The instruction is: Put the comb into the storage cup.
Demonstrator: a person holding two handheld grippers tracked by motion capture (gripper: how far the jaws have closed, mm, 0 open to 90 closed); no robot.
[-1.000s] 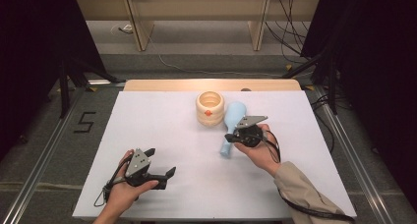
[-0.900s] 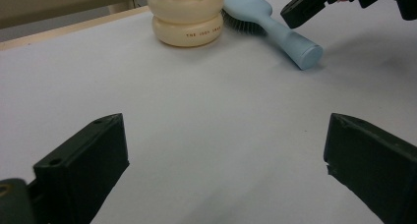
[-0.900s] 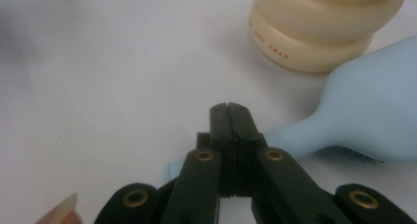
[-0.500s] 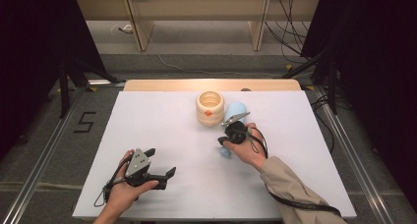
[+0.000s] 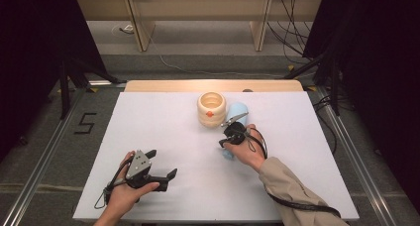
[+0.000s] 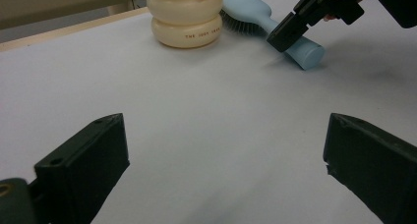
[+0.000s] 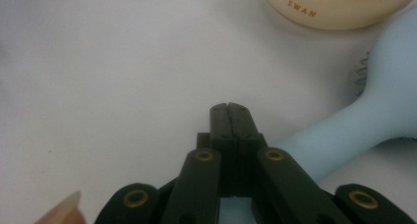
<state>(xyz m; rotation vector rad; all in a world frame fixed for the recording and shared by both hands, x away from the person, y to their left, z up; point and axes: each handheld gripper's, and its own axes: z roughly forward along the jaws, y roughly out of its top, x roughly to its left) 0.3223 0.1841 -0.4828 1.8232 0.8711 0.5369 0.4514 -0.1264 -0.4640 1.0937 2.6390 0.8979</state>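
- Hovering over the brush handle, the right gripper point(image 5: 224, 141) has its jaws pressed flat together with nothing between them; the right gripper view shows the 2 black tips meeting in a closed seam just above and beside the pale blue handle.
- Brush point(image 5: 234, 122): pale blue, lying on the white table point(image 5: 163, 122), its bristle head just beside the cream pot point(image 5: 211, 108) and the handle running toward the person. From the left gripper view the bristles point(image 6: 241, 23) face sideways toward the pot, and the handle end point(image 6: 307, 57) rests on the table.
- Pot: upright at the far middle of the table, ringed like stacked rolls, with a small orange mark on its near side. Whether it touches the brush head I cannot tell.
- Left gripper point(image 5: 159, 166): resting low on the near left of the table in the person's hand, jaws spread wide and empty, well apart from the brush.
- Step in hand, as I judge it: the approach to the brush, before any grasp.
- Next move calls for: opening the right jaws wide enough to straddle the handle, lowering them around it, then closing. With the tips shut as now, coming down would only push the handle and could roll the brush.
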